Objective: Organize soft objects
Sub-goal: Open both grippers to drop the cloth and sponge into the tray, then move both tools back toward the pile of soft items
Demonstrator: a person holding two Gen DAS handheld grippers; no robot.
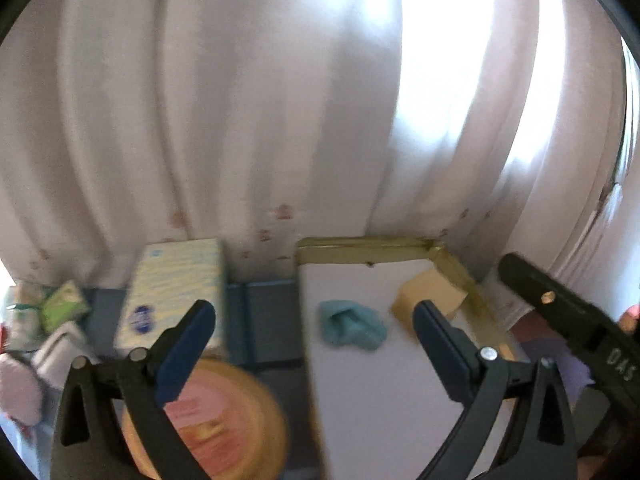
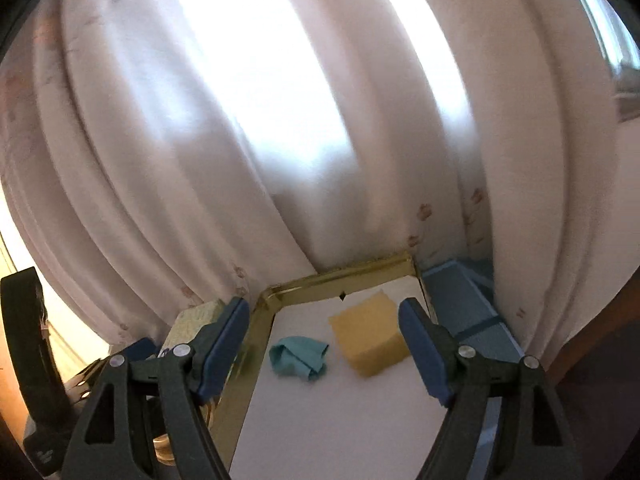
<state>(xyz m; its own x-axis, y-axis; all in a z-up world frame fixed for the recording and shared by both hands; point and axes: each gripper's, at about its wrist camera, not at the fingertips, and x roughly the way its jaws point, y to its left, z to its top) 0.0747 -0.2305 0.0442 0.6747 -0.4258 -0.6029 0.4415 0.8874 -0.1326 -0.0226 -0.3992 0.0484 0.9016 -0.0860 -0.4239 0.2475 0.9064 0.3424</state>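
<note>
A crumpled teal cloth [image 1: 352, 325] and a yellow sponge block [image 1: 430, 296] lie in a white tray with a gold rim [image 1: 360, 245]. In the right wrist view the cloth [image 2: 298, 356] lies left of the sponge [image 2: 370, 334], inside the gold rim [image 2: 340, 278]. My left gripper [image 1: 314, 334] is open and empty, hovering above the tray's left edge. My right gripper [image 2: 320, 344] is open and empty above the tray, with cloth and sponge between its fingers in view. The right gripper's body [image 1: 568, 320] shows at the right of the left wrist view.
A tissue pack [image 1: 176, 292] stands left of the tray on a blue surface [image 1: 268, 320]. A round yellow-orange tub [image 1: 216, 420] sits below the left fingers. Small green and white packets [image 1: 48, 312] lie at far left. White curtains [image 1: 280, 100] hang directly behind.
</note>
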